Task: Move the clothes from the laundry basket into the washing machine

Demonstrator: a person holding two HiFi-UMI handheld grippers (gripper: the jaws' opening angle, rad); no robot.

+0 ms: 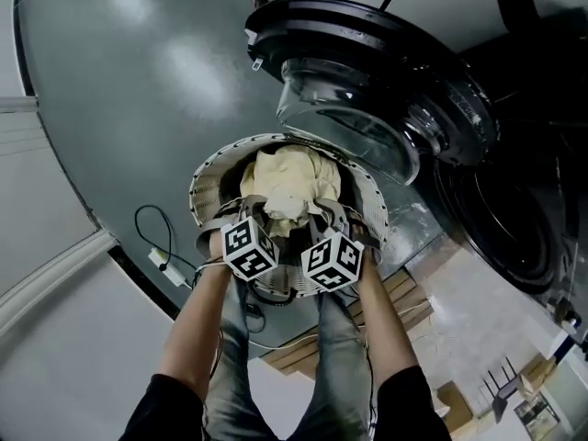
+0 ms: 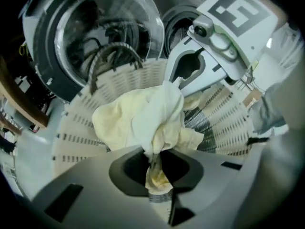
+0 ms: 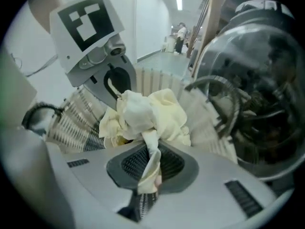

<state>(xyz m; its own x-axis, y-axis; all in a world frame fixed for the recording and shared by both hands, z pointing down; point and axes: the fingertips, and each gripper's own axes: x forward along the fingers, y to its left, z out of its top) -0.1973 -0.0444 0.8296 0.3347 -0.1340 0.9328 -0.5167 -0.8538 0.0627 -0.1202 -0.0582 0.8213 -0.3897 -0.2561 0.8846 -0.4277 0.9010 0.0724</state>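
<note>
Pale yellow cloth [image 1: 287, 186] hangs bunched over the middle of the white laundry basket [image 1: 207, 186]. The left gripper [image 2: 153, 163] and the right gripper [image 3: 148, 168] each have their jaws clamped on a fold of it. Just past the basket's far rim, the washing machine [image 1: 514, 219] has its glass door [image 1: 358, 72] open.

Light wooden boards [image 1: 404, 294] lie at the edge of a glossy dark grey floor [image 1: 119, 81], which spreads up and to the left of them with soft patches of reflected light. Left of the boards a black cable [image 1: 147, 219] loops to a white plug [image 1: 162, 259], with a paler floor [image 1: 55, 356] beyond a dark border strip. Right of them lie pale veined tiles [image 1: 478, 315]. The right gripper view shows a white-walled corridor [image 3: 152, 23] under a lit ceiling lamp [image 3: 179, 4].
</note>
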